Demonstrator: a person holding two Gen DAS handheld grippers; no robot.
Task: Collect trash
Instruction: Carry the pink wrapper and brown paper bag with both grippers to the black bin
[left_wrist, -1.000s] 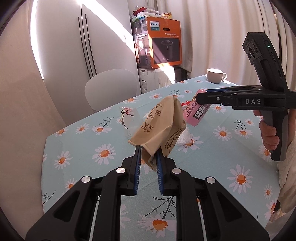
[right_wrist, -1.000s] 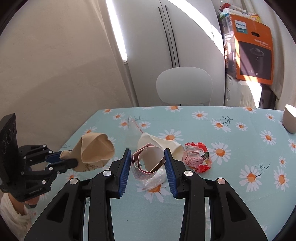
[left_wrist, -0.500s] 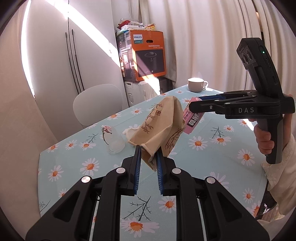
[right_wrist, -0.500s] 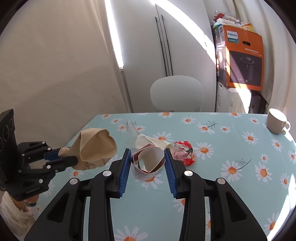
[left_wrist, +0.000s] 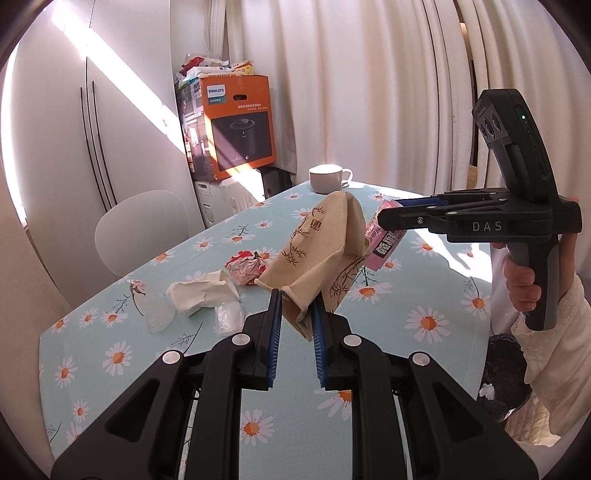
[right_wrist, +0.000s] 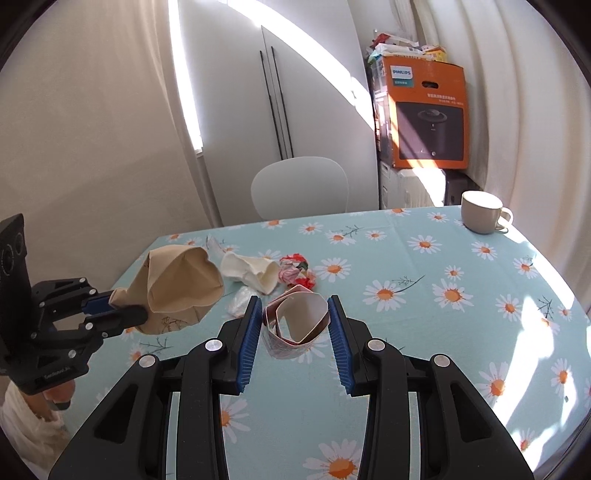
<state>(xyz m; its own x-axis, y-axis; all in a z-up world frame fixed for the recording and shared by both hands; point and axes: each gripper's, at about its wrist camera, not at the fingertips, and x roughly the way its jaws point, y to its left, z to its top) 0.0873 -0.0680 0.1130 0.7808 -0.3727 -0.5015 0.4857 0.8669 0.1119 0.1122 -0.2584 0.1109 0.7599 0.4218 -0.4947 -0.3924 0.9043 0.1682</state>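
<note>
Two pairs of tongs hung above the table (right_wrist: 424, 280), whose daisy-printed cloth lay bare over most of its right half and all along the near edge. Its far edge ran close to a white chair (right_wrist: 300, 186), and behind the far right corner stood an orange box (right_wrist: 424, 118) on a white unit, with curtains filling the wall beside it. A black bin bag (left_wrist: 506, 373) showed below the table's edge by the person's sleeve.

In the left tongs (left_wrist: 295, 325) a brown paper bag (left_wrist: 321, 254) was clamped at its folded bottom, mouth opening away from them and held up off the cloth. Beside it, the right tongs (right_wrist: 293, 332) gripped a pink carton (right_wrist: 297, 326), squashed but hollow, also lifted clear; its end sat close by the bag's mouth.

Loose rubbish stayed in a cluster near the left far part of the table: a crumpled white paper (left_wrist: 203, 295), a red and white wrapper ball (left_wrist: 245, 266), a clear plastic scrap (left_wrist: 229, 317) and a clear plastic cup (left_wrist: 155, 314) lying over. Well apart, a white mug (right_wrist: 482, 212) stood at the far right corner in the sun.
</note>
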